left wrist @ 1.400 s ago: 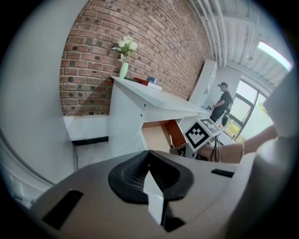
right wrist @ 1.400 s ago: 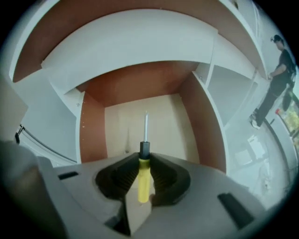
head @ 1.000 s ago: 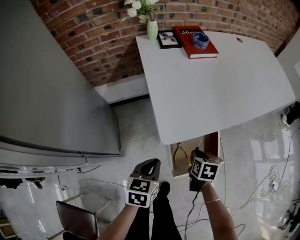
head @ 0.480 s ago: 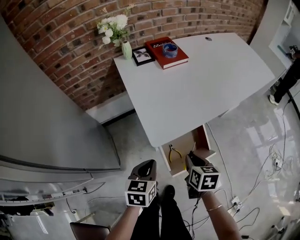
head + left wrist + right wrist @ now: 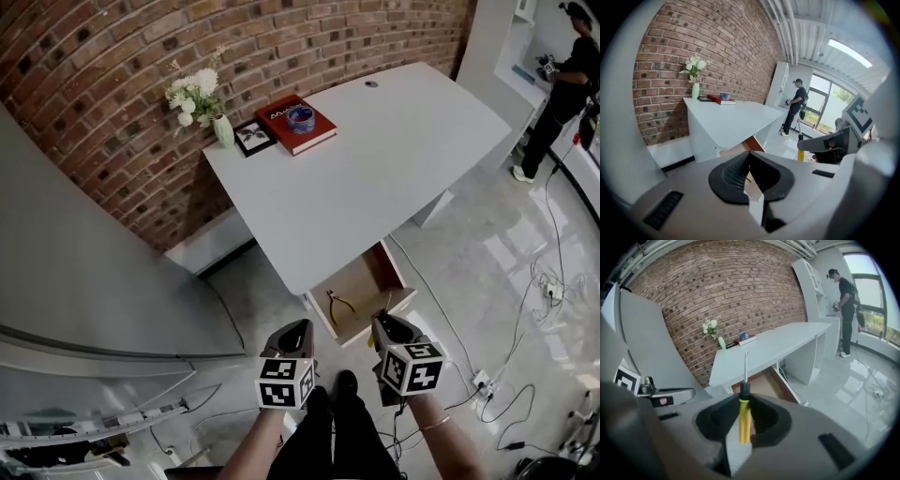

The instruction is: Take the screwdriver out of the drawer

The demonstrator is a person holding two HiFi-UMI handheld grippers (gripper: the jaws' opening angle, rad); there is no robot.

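The screwdriver [image 5: 744, 420] has a yellow handle, a black collar and a thin steel shaft that points up and away toward the desk. My right gripper [image 5: 745, 397] is shut on its handle. In the head view that gripper [image 5: 380, 319] hangs just in front of the open wooden drawer [image 5: 367, 272] under the white desk [image 5: 356, 178]. Yellow-handled pliers [image 5: 339, 305] lie inside the drawer. My left gripper [image 5: 298, 325] floats to the left of the drawer over the floor. In its own view the left gripper [image 5: 749, 154] has its tips together and holds nothing.
At the desk's far corner stand a vase of flowers [image 5: 223, 131], a small picture frame [image 5: 254, 138] and a red book [image 5: 295, 122] with a tape roll [image 5: 300, 116] on it. A grey panel [image 5: 84, 272] rises at left. Cables [image 5: 544, 291] trail on the floor; a person [image 5: 562, 75] stands far right.
The head view has swung, so the desk sits farther left and higher. Both grippers have drawn back from the drawer; the right one keeps the screwdriver.
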